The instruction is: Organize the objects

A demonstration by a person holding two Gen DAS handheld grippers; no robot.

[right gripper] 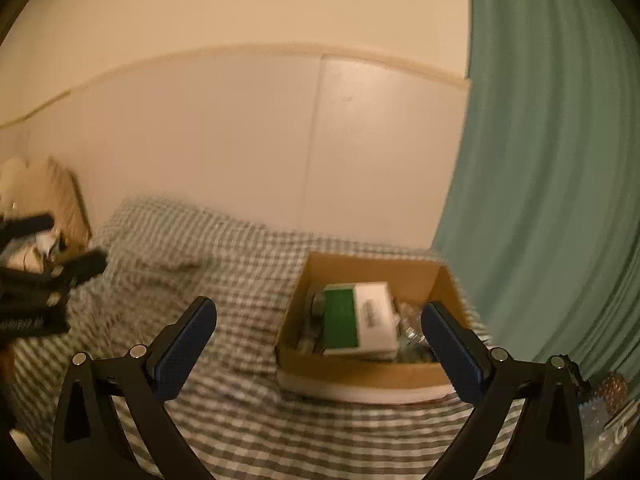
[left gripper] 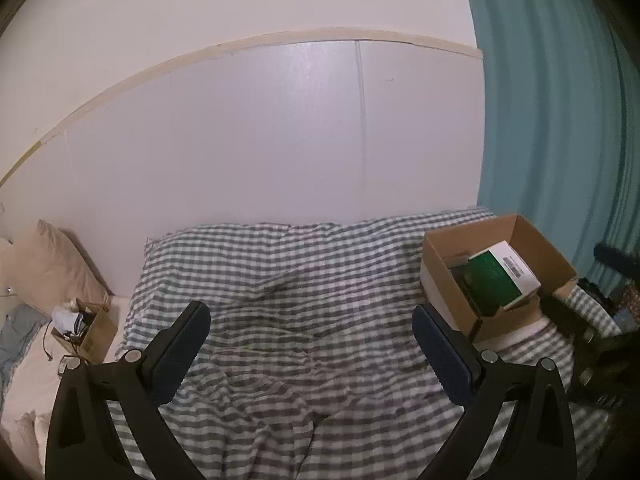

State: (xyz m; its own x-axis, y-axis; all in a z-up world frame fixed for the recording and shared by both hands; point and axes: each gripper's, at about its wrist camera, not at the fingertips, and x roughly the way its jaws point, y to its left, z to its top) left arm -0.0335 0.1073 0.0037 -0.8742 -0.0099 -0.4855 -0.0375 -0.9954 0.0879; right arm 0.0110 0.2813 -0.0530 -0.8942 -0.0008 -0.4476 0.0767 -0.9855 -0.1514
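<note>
An open cardboard box [left gripper: 556, 258] sits on the checked bedspread at the right, also in the right wrist view [right gripper: 360, 372]. Inside it lies a green and white carton [left gripper: 502, 276], also seen in the right wrist view [right gripper: 356, 320], among other items. My left gripper [left gripper: 312, 328] is open and empty above the bedspread, left of the box. My right gripper [right gripper: 320, 322] is open and empty, just before the box's near wall; it also shows at the right edge of the left wrist view [left gripper: 576, 328]. The left gripper appears at the left of the right wrist view [right gripper: 60, 256].
A checked grey and white bedspread [left gripper: 304, 280] covers the bed. A smaller cardboard box [left gripper: 90, 330] with oddments stands at the far left by a beige pillow [left gripper: 48, 268]. A white panel wall [left gripper: 260, 132] is behind, a teal curtain [left gripper: 560, 120] to the right.
</note>
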